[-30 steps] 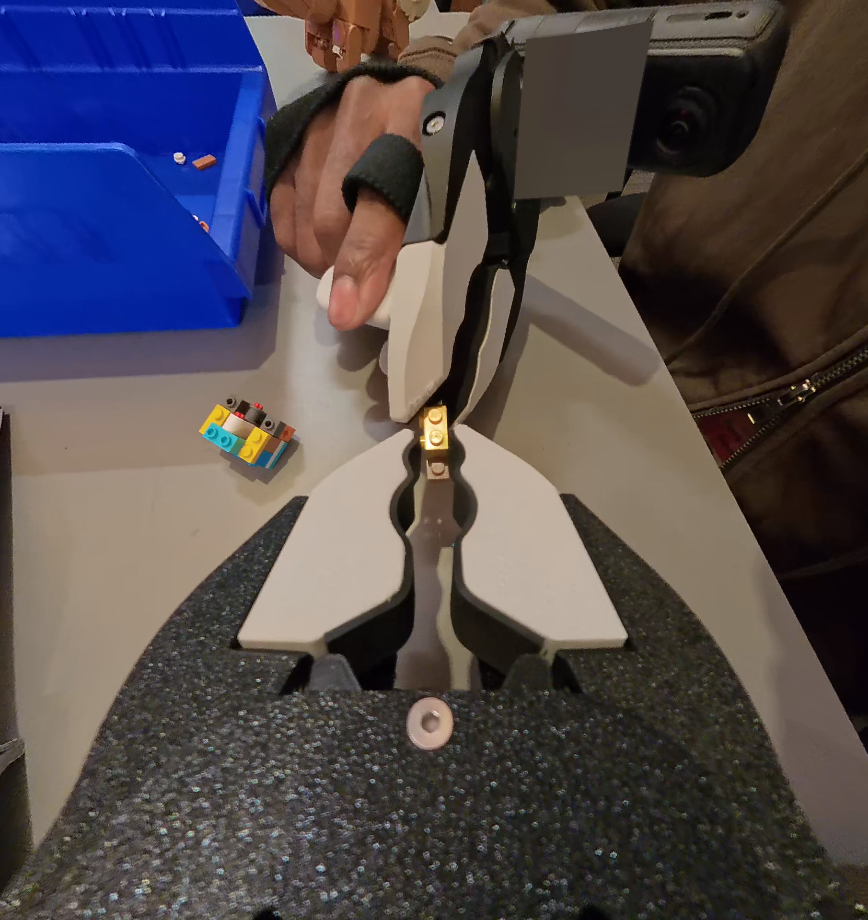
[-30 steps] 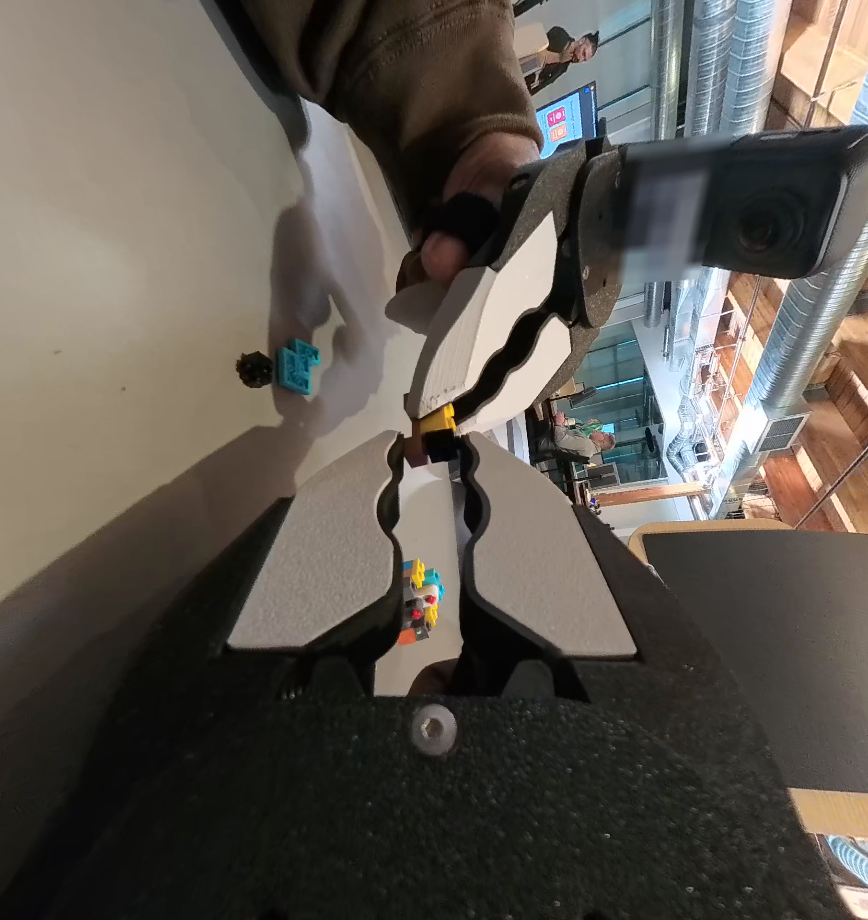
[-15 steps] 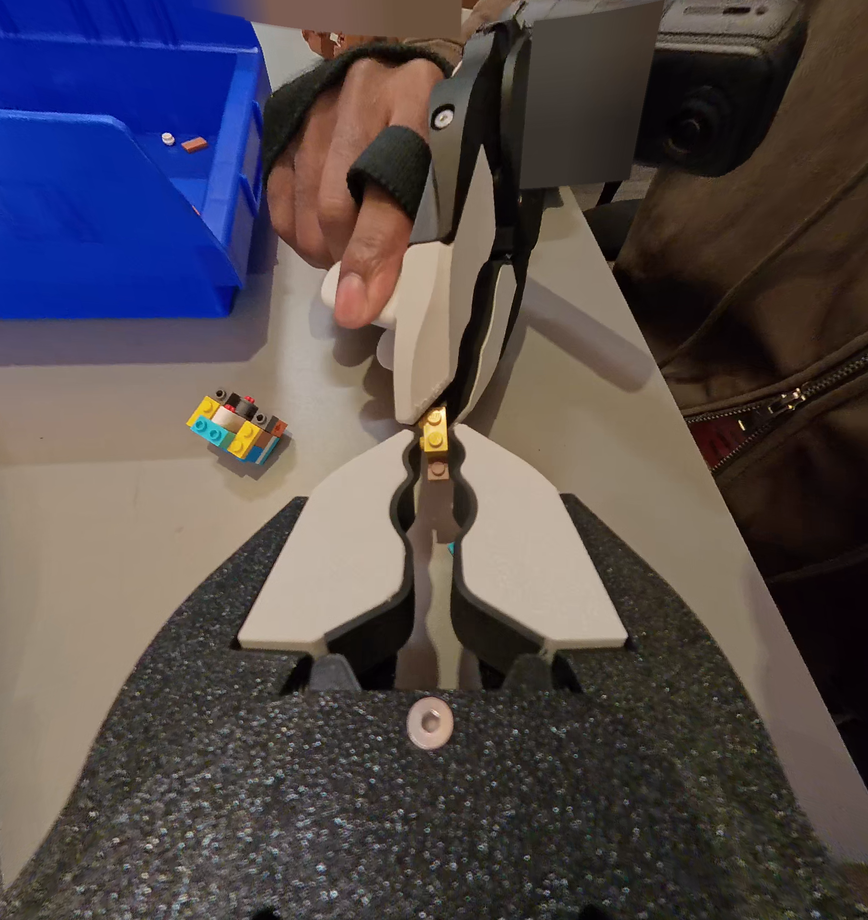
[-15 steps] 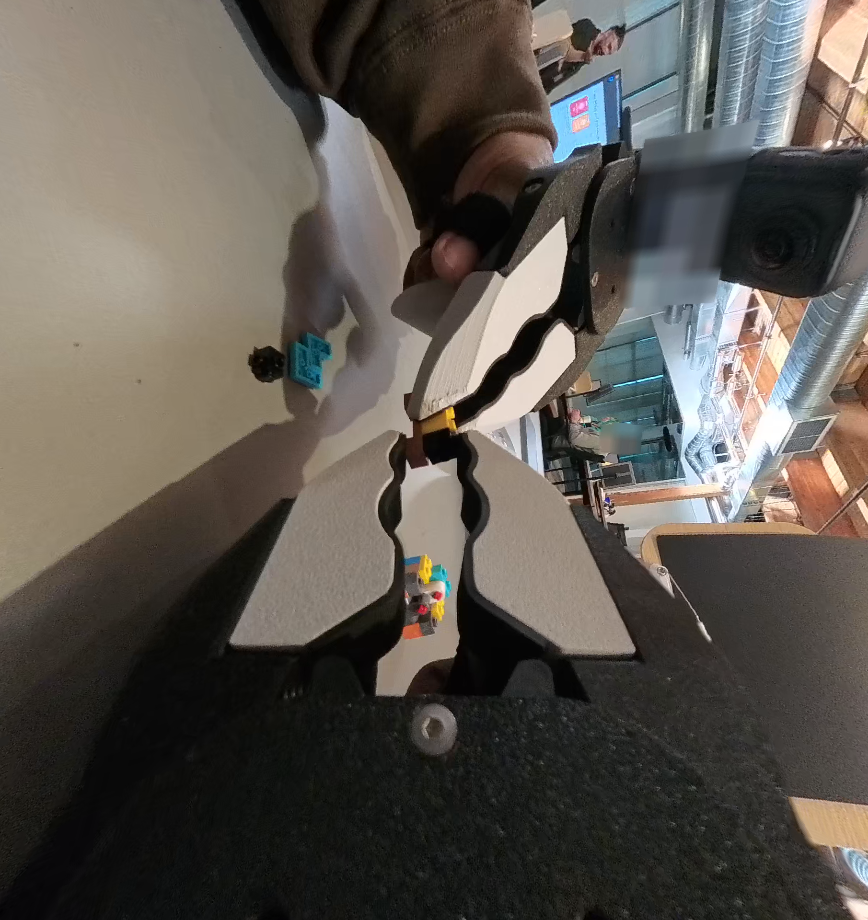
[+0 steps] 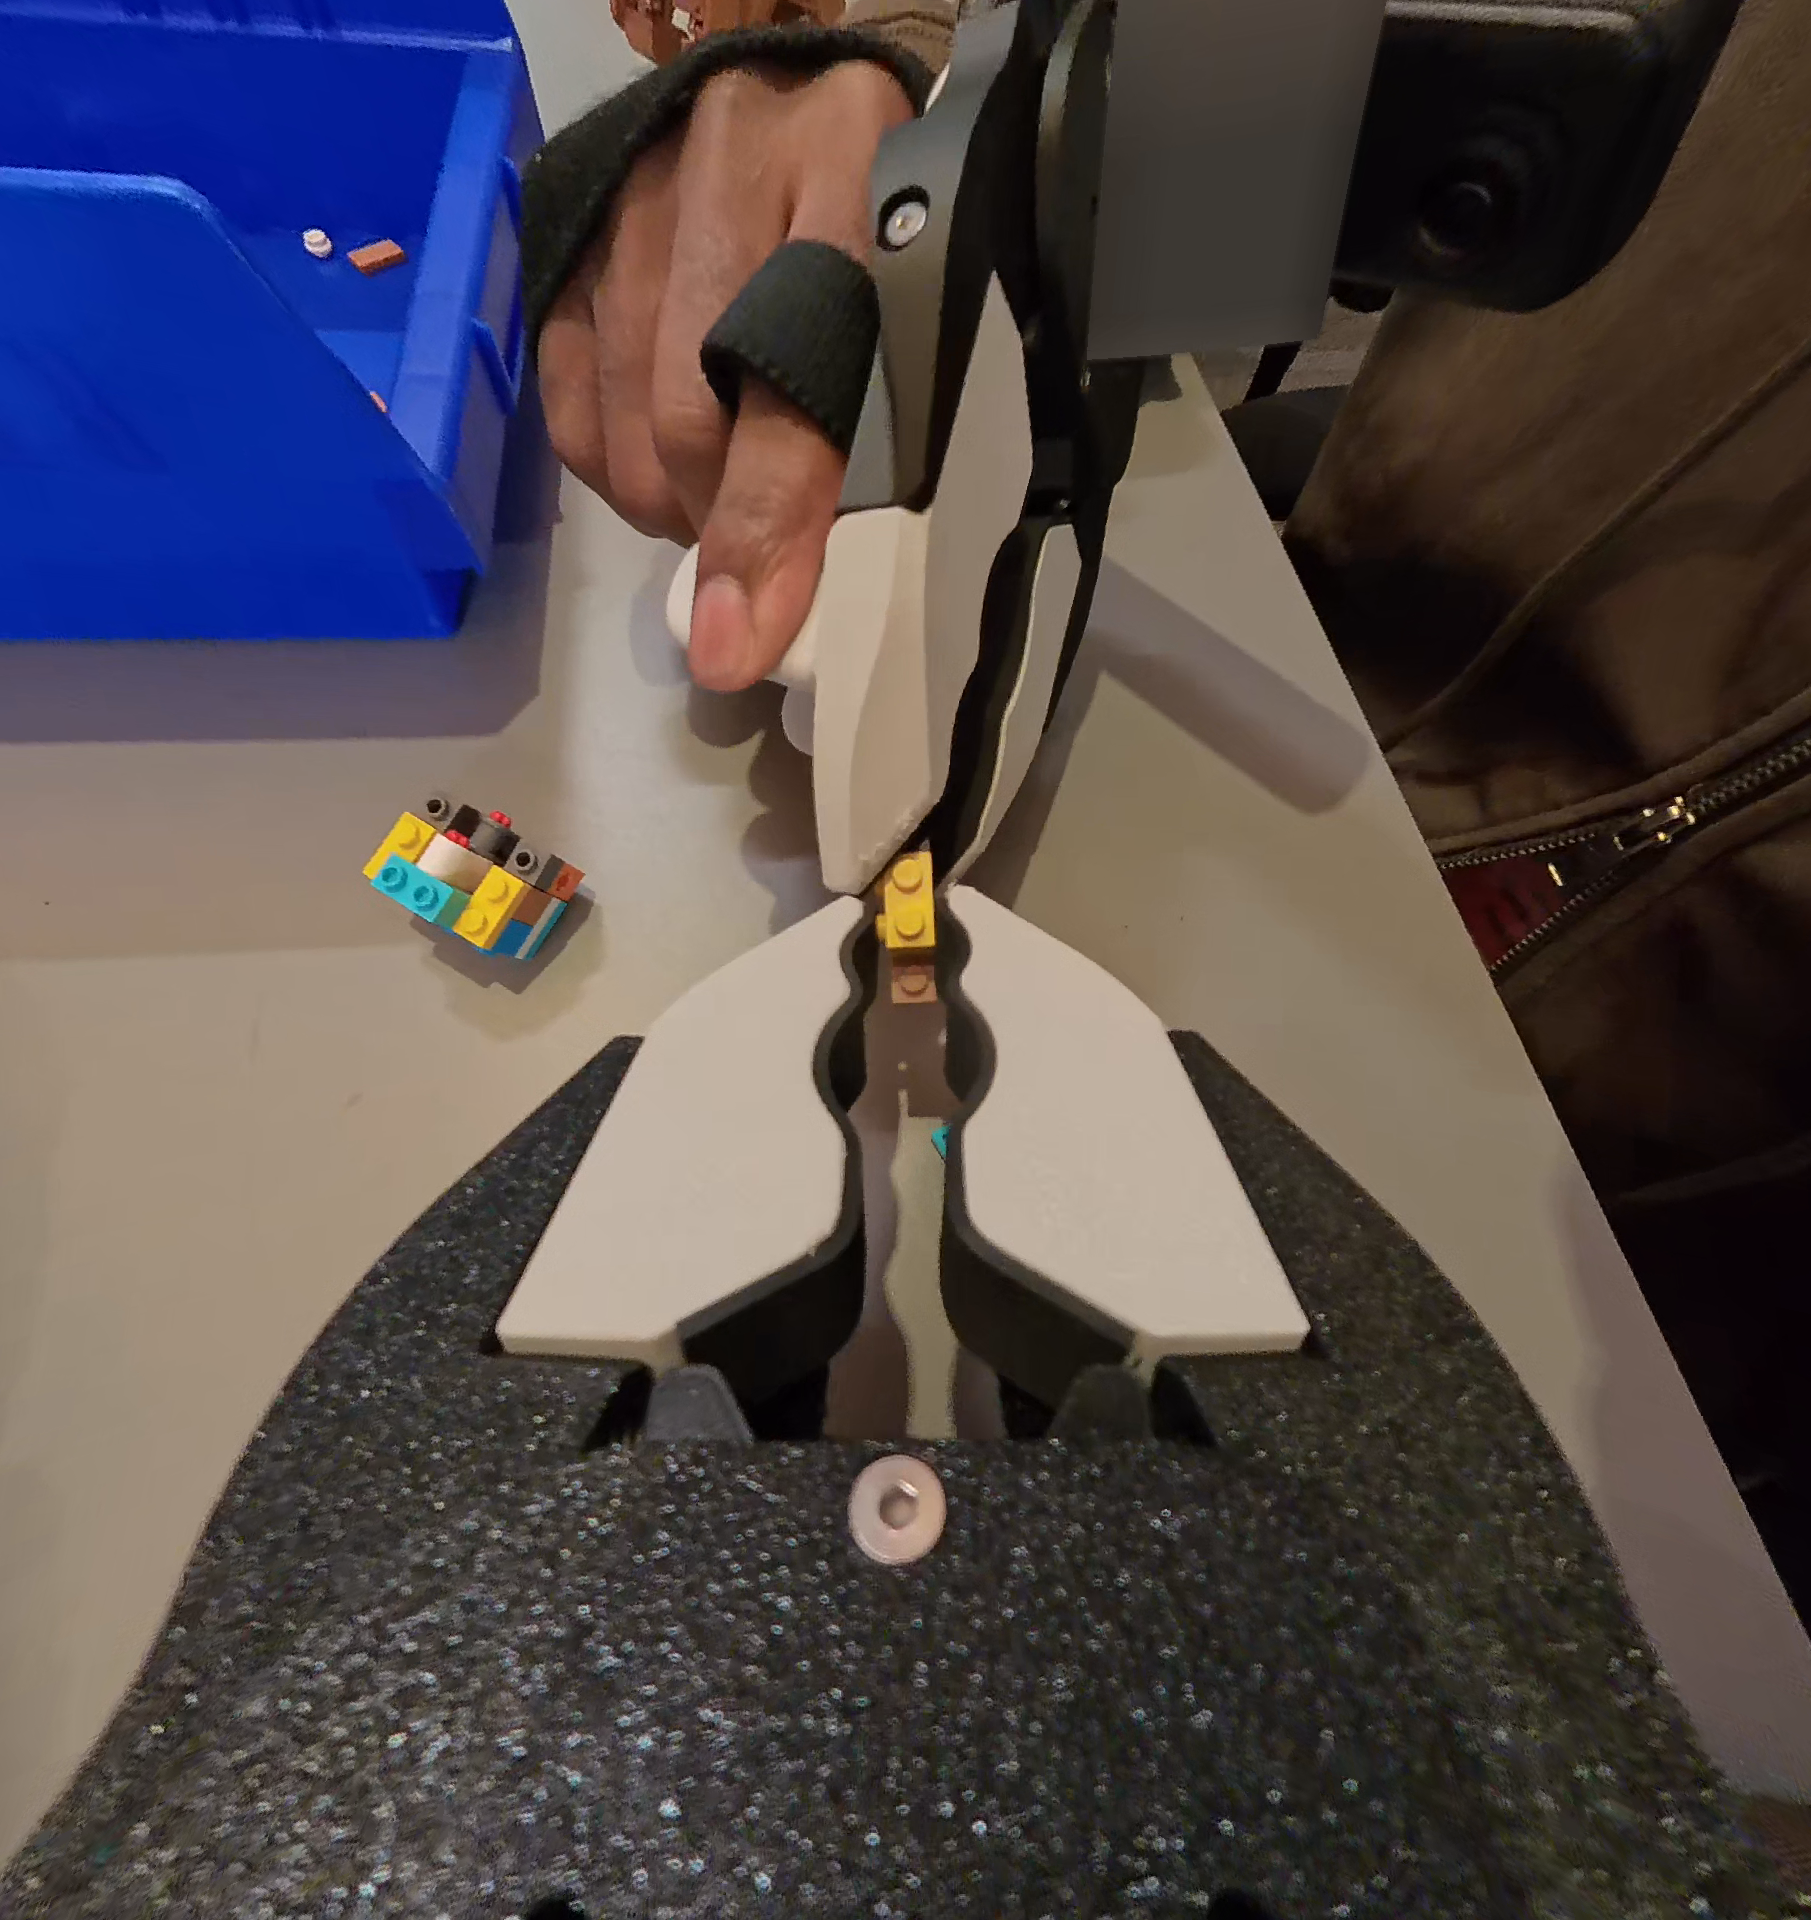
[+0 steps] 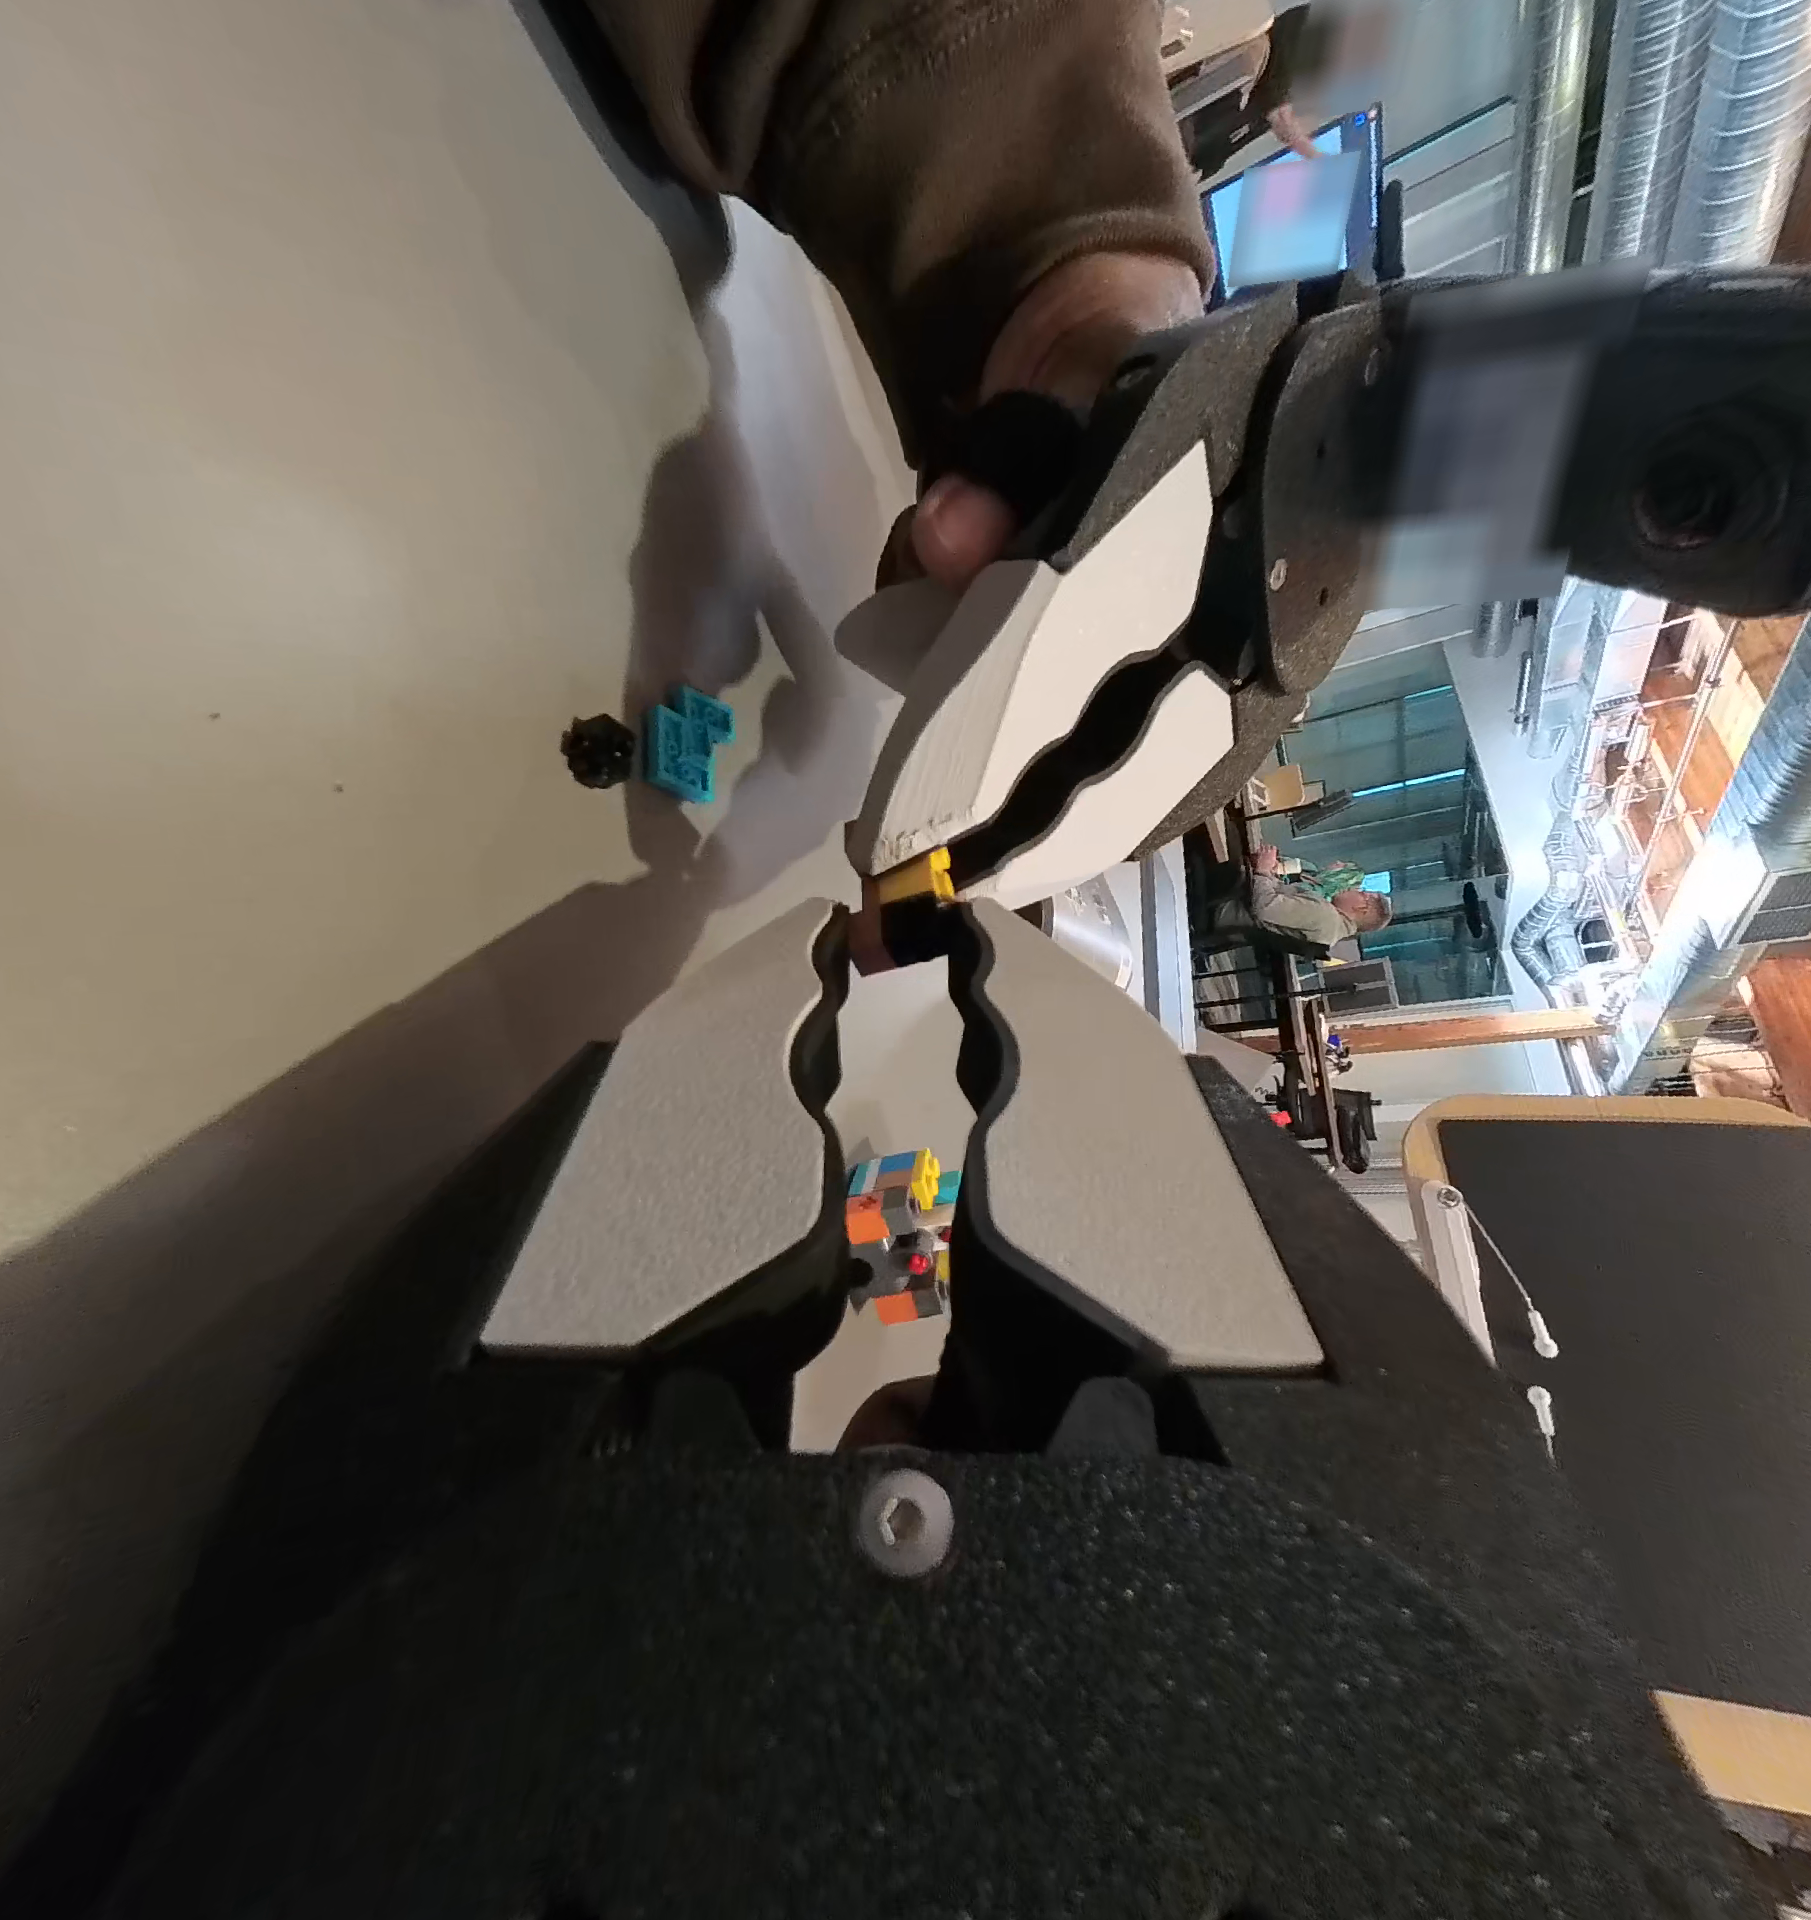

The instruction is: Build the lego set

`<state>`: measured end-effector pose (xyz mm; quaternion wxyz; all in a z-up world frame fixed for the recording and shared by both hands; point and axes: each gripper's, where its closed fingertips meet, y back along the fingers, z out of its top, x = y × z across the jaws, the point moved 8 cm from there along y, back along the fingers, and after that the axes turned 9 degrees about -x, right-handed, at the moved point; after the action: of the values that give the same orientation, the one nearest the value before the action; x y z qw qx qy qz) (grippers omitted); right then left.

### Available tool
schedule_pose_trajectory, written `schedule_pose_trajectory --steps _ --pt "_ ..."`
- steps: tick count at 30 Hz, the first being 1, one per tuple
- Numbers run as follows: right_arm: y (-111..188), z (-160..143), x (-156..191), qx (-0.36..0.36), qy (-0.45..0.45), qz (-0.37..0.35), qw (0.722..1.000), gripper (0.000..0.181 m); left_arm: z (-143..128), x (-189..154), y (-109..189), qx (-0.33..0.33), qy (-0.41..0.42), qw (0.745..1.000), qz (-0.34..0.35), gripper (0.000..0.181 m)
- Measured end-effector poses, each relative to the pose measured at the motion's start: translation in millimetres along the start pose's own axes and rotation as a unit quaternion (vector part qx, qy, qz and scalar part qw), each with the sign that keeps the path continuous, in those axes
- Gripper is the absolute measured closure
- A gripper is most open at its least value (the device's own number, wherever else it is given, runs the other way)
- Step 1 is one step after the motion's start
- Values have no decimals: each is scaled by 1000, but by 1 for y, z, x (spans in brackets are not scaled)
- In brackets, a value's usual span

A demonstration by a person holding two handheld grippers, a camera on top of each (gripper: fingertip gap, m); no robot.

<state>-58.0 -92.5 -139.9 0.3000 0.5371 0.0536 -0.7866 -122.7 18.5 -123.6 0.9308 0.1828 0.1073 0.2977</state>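
The small brick stack (image 5: pixel 909 940) is pinched between the left gripper (image 5: pixel 906 966) and the right gripper (image 6: pixel 896 935); being stiff, light and slippery, it should be held at flat sides.

Grey table (image 5: pixel 205 1091), matte, edge running diagonally at 3 o'clock in left wrist view. Blue bins (image 5: pixel 205 436) at 10 o'clock, resting on top. Multicolour brick assembly (image 5: pixel 475 883) at 9 o'clock, near bins but apart. In right wrist view: teal piece (image 6: pixel 685 743) at 10 o'clock w/ small black piece (image 6: pixel 597 750) just beside; touching or not, can't tell.
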Motion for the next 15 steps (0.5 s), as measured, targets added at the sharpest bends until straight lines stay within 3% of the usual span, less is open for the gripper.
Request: schedule_pose_trajectory --steps 5,8,15 --pt "-1 -4 -1 3 8 -32 999 161 0 5 4 -19 13 1000 13 171" --pt "-1 -10 -1 28 9 -32 999 145 -4 10 5 -5 11 999 38 171" --pt "5 -18 0 40 -50 5 998 147 -17 11 -7 92 -43 991 83 171"
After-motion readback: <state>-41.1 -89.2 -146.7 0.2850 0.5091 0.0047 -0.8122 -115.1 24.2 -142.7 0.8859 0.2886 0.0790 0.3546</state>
